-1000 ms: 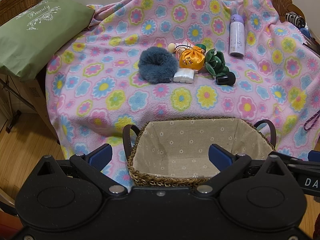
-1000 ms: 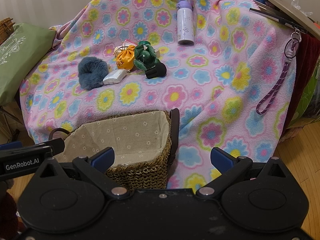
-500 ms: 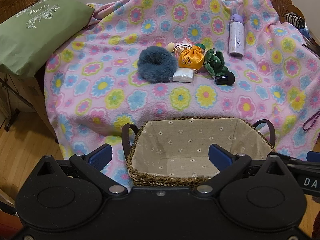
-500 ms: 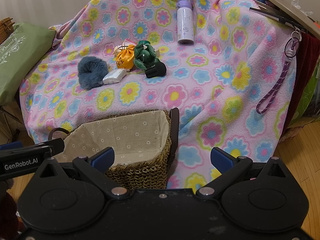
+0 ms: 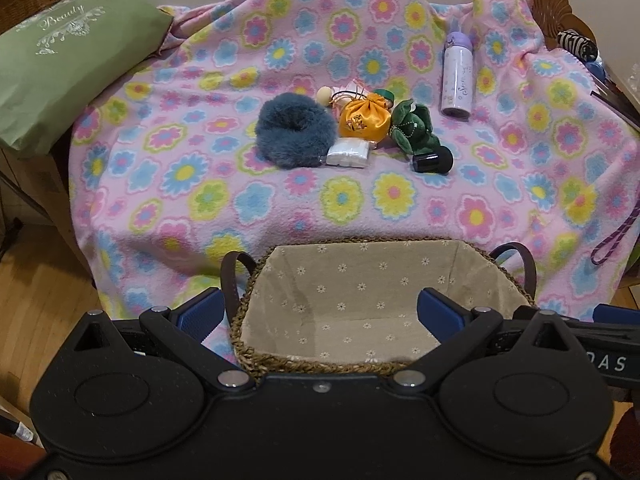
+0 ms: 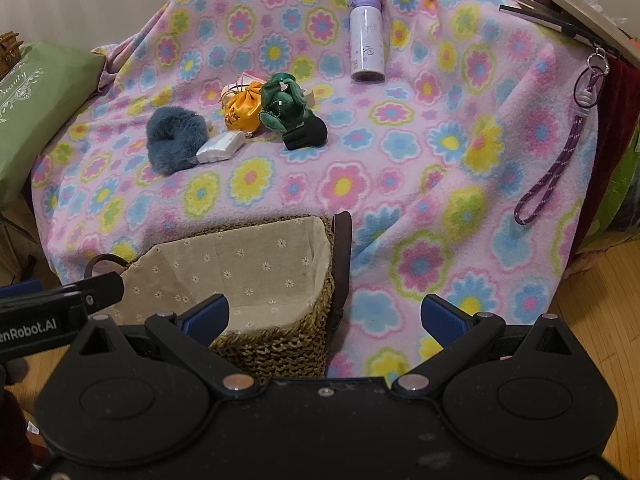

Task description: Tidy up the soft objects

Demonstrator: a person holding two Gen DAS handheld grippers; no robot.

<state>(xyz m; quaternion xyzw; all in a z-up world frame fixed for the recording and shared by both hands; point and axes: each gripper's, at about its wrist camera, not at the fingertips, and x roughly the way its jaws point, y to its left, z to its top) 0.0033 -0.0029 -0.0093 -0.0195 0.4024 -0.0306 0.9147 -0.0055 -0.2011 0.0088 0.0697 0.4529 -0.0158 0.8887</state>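
Observation:
A fluffy blue scrunchie (image 5: 295,135) (image 6: 175,144), an orange drawstring pouch (image 5: 363,121) (image 6: 243,111), a green plush toy (image 5: 412,128) (image 6: 283,105) and a white packet (image 5: 347,153) (image 6: 220,147) lie clustered on the floral blanket (image 5: 240,200). A woven basket (image 5: 256,344) (image 6: 280,344) with a beige lining stands empty at the blanket's near edge. My left gripper (image 5: 318,314) is open and empty above the basket. My right gripper (image 6: 326,314) is open and empty over the basket's right side.
A black cylinder (image 5: 432,160) (image 6: 306,134) lies beside the plush. A lilac bottle (image 5: 457,76) (image 6: 367,38) lies farther back. A green bag (image 5: 60,68) sits at the left, a purple lanyard (image 6: 560,152) hangs at the right. Wooden floor lies on both sides.
Both grippers have barely moved; the left view has shifted very slightly. Nothing was grasped or released.

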